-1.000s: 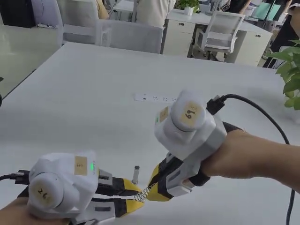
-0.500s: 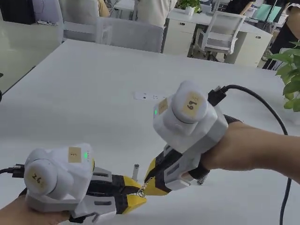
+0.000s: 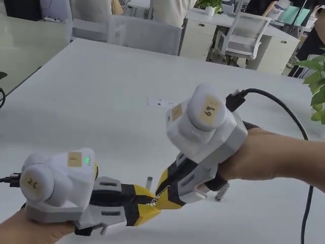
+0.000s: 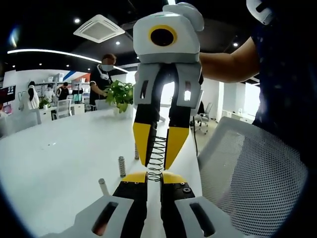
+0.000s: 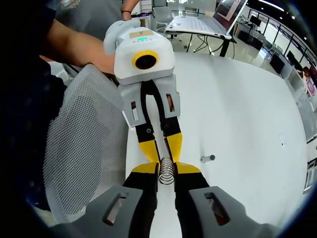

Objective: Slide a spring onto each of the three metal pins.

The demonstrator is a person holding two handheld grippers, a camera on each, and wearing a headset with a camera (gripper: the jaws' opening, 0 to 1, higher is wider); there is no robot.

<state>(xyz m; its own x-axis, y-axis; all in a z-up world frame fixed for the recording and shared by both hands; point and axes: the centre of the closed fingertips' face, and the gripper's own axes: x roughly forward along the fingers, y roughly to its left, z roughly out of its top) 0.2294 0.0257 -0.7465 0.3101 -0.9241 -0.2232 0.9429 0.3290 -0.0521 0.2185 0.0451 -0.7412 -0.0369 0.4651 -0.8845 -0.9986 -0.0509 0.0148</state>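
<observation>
A small steel spring hangs just above the white table, spanning the tips of both grippers. My left gripper comes in from the lower left and my right gripper from the right, tip to tip. In the left gripper view the spring runs from my left gripper up between the right gripper's yellow fingers. The right gripper view shows it end-on in my right gripper. A bare pin stands just behind the tips. Two pins carry springs.
A white power strip lies at mid-table. A black cable trails from the right gripper across the right side. Chairs and desks stand beyond the far edge, a plant at the right.
Both grippers have stayed tip to tip with the spring between them. The left gripper has shifted a little left. A spring-covered pin has come into sight under the right hand.
</observation>
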